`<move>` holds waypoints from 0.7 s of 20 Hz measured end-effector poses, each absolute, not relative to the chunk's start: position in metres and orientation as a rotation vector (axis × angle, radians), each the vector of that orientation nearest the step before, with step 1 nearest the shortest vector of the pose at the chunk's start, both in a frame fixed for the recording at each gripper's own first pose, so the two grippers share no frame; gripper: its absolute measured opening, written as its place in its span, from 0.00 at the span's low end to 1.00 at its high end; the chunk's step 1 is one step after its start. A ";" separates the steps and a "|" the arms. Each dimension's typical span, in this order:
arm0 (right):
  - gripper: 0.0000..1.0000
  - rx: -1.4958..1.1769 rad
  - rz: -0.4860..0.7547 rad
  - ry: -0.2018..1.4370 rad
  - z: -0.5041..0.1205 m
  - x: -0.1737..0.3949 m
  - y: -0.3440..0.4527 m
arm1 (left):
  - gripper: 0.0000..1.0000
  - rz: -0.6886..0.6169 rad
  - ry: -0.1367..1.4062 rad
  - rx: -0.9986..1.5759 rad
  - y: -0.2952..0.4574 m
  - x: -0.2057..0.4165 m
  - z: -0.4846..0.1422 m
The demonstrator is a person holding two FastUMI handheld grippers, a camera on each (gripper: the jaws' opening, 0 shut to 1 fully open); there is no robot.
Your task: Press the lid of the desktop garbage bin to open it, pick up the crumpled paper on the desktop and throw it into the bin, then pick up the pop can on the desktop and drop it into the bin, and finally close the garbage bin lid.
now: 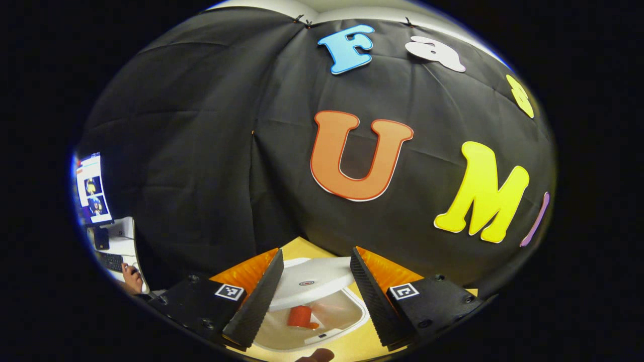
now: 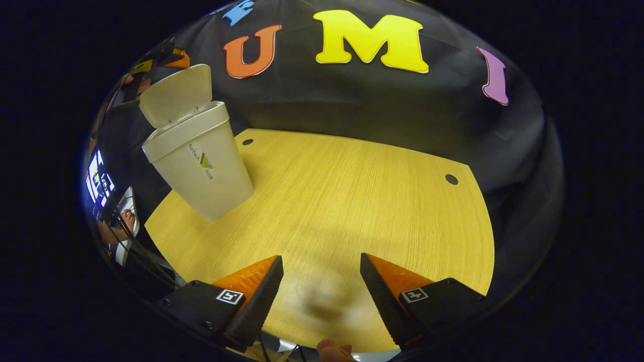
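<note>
In the left gripper view, the white bin [image 1: 352,322] lies just below my left gripper [image 1: 316,252], which is open and holds nothing. The bin's round-cornered lid [image 1: 314,280] is tilted up over the far side of the opening. An orange-red pop can [image 1: 301,317] lies inside the bin. In the right gripper view the bin [image 2: 201,166] stands at the table's far left with its lid [image 2: 176,95] raised. The left gripper [image 2: 161,56] hangs above it. My right gripper [image 2: 320,259] is open over the bare wooden table [image 2: 352,191], well to the right of the bin.
A monitor [image 1: 93,188], a keyboard [image 1: 111,261] and a person's hand sit on a side desk at far left. The table has two small dark holes [image 2: 451,179] near its back edge. The black cloth wall stands close behind the table.
</note>
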State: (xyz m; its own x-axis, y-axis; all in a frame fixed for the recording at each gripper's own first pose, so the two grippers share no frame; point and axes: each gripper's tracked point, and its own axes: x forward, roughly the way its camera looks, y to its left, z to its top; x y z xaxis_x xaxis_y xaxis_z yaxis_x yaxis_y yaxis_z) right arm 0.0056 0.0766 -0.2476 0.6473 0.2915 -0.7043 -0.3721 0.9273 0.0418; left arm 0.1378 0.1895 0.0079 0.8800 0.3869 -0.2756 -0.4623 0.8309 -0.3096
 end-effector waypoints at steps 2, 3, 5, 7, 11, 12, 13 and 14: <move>0.97 -0.114 0.401 0.787 -0.253 0.006 0.066 | 0.89 0.488 0.210 -0.370 0.180 0.132 -0.007; 0.97 -0.118 0.414 0.787 -0.256 0.007 0.061 | 0.89 0.506 0.218 -0.350 0.176 0.130 -0.015; 0.97 -0.138 0.453 0.776 -0.262 0.008 0.052 | 0.90 0.534 0.240 -0.328 0.165 0.127 -0.032; 0.97 -0.175 0.480 0.773 -0.271 0.009 0.041 | 0.92 0.571 0.261 -0.310 0.157 0.124 -0.048; 0.97 -0.171 0.523 0.816 -0.291 0.008 0.026 | 0.93 0.638 0.288 -0.241 0.148 0.123 -0.071; 0.97 -0.163 0.525 0.829 -0.296 0.010 0.023 | 0.92 0.650 0.298 -0.237 0.147 0.122 -0.077; 0.97 -0.152 0.528 0.842 -0.300 0.013 0.021 | 0.93 0.660 0.308 -0.243 0.144 0.122 -0.082; 0.97 -0.141 0.530 0.852 -0.303 0.015 0.020 | 0.93 0.666 0.315 -0.241 0.143 0.122 -0.086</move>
